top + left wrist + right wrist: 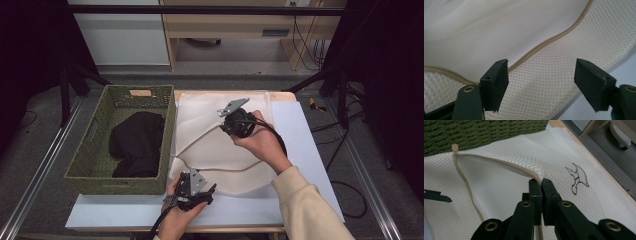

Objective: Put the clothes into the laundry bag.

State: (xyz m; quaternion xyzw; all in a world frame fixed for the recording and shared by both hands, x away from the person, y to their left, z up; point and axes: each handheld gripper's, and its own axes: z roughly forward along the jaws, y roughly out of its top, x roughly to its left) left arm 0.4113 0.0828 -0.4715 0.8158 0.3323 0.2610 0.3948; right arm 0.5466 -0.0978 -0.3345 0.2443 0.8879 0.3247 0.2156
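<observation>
Opening a mesh laundry bag (220, 145) that lies flat on the worktop (300, 140), just right of a green basket (90, 165) holding a black garment (137, 142). My right hand-held gripper (542, 181) has its jaws pressed together on the upper edge of the bag's zipped mouth (499, 161) and holds that lip raised off the lower layer. My left hand-held gripper (541, 75) hovers with jaws spread above the near seam (544, 43), pinching nothing. To do this well, I judge I should keep the right pinch firm on the hem rather than on loose mesh, and catch the lower lip with the left so the mouth opens wide instead of the whole bag lifting.
</observation>
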